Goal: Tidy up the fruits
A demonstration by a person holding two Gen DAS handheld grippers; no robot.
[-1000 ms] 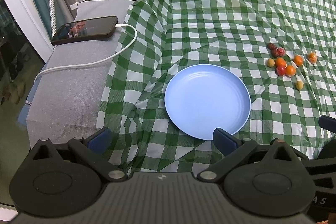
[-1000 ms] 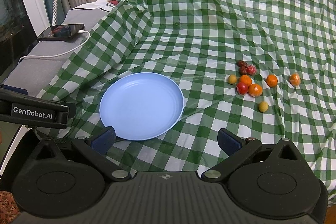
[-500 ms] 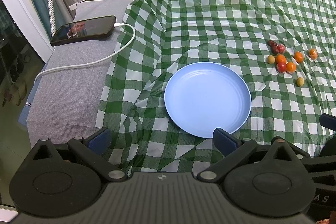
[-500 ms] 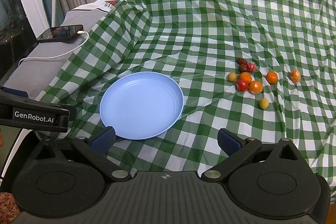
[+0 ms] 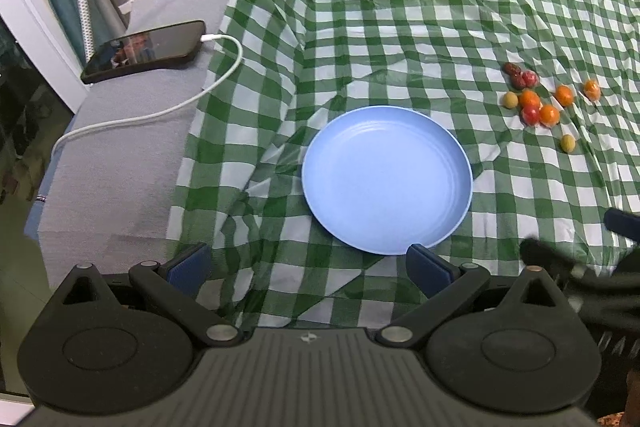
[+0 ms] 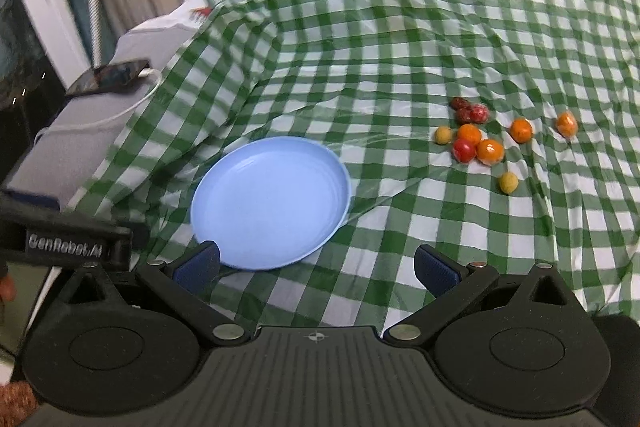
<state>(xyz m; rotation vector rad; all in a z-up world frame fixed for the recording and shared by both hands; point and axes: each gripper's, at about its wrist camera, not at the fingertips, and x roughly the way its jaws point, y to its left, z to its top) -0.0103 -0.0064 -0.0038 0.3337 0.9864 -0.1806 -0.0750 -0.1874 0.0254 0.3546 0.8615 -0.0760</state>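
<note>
Hovering: both hand-held grippers (image 5: 308,263) (image 6: 316,263) spread, empty | fruits (image 6: 480,139) ahead-right, well apart | plate (image 6: 272,203) near

Matt blue plastic plate (image 5: 386,183); creased glossy checked cloth (image 5: 400,7).

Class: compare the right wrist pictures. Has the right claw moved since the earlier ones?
Yes. The right claw has moved forward: the blue plate now sits nearer its fingers, and the fruits look closer.
</note>
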